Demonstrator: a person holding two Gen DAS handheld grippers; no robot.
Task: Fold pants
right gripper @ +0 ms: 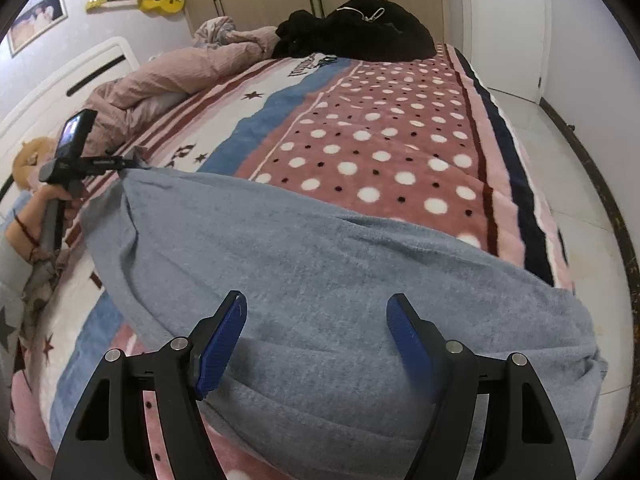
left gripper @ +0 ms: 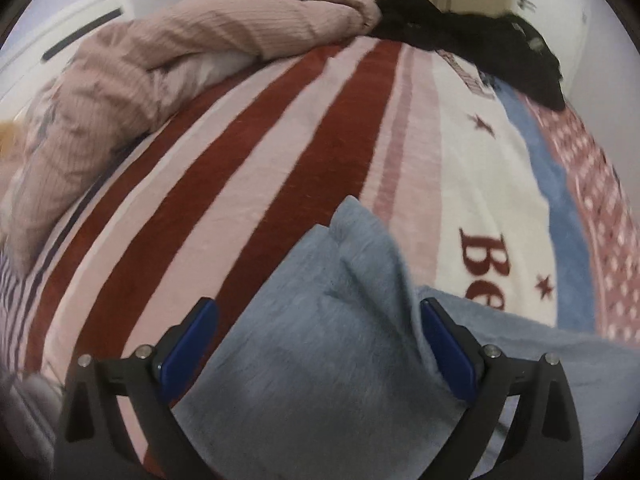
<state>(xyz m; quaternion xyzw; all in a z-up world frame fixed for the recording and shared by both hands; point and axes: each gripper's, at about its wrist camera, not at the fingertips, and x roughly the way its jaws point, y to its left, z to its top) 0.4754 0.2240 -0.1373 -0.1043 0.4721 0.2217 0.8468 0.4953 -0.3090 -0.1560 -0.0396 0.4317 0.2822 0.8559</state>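
Pants [right gripper: 320, 264] lie on your bed's blanket [left gripper: 472, 184] — lettering "Be" shows — both grippers' fingers [left gripper: 444, 340] spread wide, gripping nothing.

Right hand-held gripper [right gripper: 316, 336] spread wide over blue-grey pants [right gripper: 320, 264], patterned blanket [right gripper: 380, 136] beneath

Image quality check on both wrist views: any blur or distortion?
Left wrist: soft all over, smeared at the pink duvet and black garment; blue pants fuzzy. Right wrist: sharper, polka-dot blanket crisp, slight blur at the lower right pad. Both: strong fisheye bending, dark corner vignette, no glare.
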